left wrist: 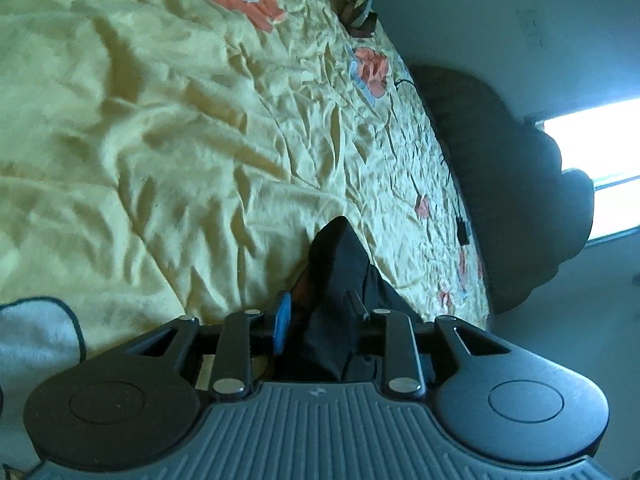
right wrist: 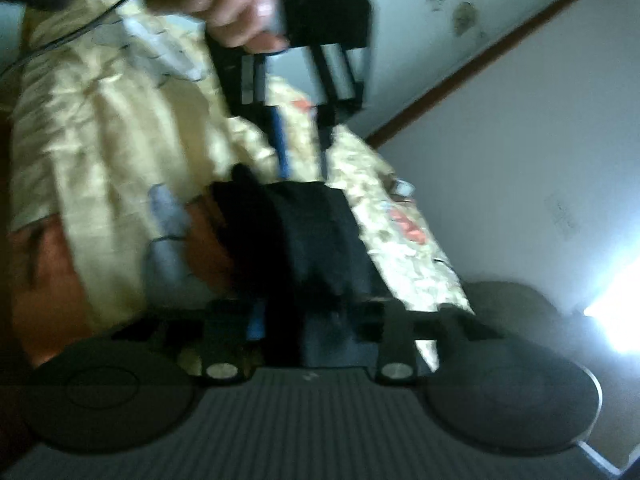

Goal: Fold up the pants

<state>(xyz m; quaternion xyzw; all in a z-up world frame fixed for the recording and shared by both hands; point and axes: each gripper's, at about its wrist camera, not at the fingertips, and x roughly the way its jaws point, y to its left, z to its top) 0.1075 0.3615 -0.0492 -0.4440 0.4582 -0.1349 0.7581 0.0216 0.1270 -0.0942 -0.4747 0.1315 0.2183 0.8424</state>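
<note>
1. Wrinkled yellow bedspread [left wrist: 160, 140] with orange and blue flower patches covers the bed and fills most of the left wrist view; a pale wall [left wrist: 480, 8] and a bright window [left wrist: 600, 152] lie beyond its far edge.
2. At the bottom left corner of that view a white towel [left wrist: 32, 344] with a dark border lies on the bedspread.
3. A thin black cable [left wrist: 448, 160] runs along the bed's far edge, beside a dark rounded shape that I cannot identify.
4. The left claw [left wrist: 320, 316] is clamped on a bunched fold of the black pants [left wrist: 340, 264], which rise between its 2 fingers to a peak above the bedspread.
5. The right wrist view is badly blurred: the same yellow bedspread [right wrist: 100, 120] slants across the frame, with a white wall [right wrist: 520, 140] and a brown trim strip behind it.
6. The right claw [right wrist: 304, 320] is closed on the black pants [right wrist: 304, 240], which stretch as a dark band from it toward the other gripper.
7. At the top of that view a hand [right wrist: 236, 4] holds the left claw [right wrist: 304, 160], whose fingers reach down to the far end of the pants.
</note>
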